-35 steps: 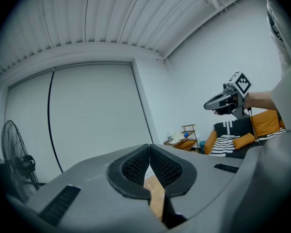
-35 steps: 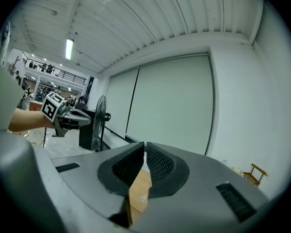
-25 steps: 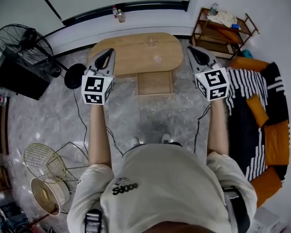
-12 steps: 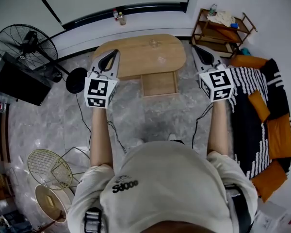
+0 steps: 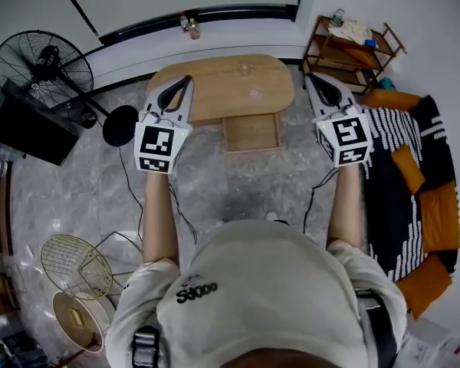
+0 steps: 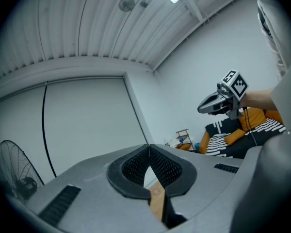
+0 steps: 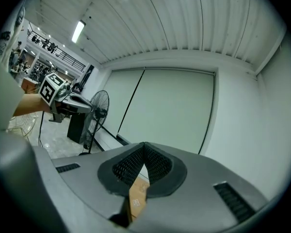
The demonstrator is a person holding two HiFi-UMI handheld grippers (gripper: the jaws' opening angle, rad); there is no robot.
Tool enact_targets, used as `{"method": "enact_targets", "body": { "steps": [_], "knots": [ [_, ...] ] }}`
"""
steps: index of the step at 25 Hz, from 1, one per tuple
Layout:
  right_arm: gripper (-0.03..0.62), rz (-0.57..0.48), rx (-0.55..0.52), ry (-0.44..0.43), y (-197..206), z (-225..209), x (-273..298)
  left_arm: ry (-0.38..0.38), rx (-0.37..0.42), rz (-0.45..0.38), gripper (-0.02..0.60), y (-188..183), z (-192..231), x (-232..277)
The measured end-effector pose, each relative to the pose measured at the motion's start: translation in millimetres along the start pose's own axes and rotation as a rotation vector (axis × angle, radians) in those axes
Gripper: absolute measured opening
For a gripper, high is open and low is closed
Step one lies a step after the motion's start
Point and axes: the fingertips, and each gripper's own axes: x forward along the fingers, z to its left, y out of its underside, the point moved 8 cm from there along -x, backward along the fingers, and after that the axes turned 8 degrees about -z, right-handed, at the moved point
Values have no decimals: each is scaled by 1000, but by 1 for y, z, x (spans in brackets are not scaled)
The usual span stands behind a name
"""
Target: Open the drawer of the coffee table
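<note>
Already the drawer (image 5: 251, 133) juts toward the person (image 5: 268, 297); left tongs (image 5: 183, 82) and right tongs (image 5: 312, 78) clenched

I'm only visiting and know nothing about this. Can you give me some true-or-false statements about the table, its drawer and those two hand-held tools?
1. The drawer of the coffee table is fully shut. False: it sticks out of the table toward the person.
2. The left gripper has its fingers closed on nothing. True.
3. The right gripper is holding the drawer. False: its fingers are closed and empty, off to the side of the drawer.
4. A standing fan is on the person's left. True.
</note>
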Motion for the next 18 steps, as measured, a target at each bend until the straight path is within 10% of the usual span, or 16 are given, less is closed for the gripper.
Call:
{"method": "enact_targets", "body": {
  "steps": [18],
  "knots": [
    [6,34,-22,-17,13,-2,-1,2,-30,18,18,10,-9,2]
  ]
}}
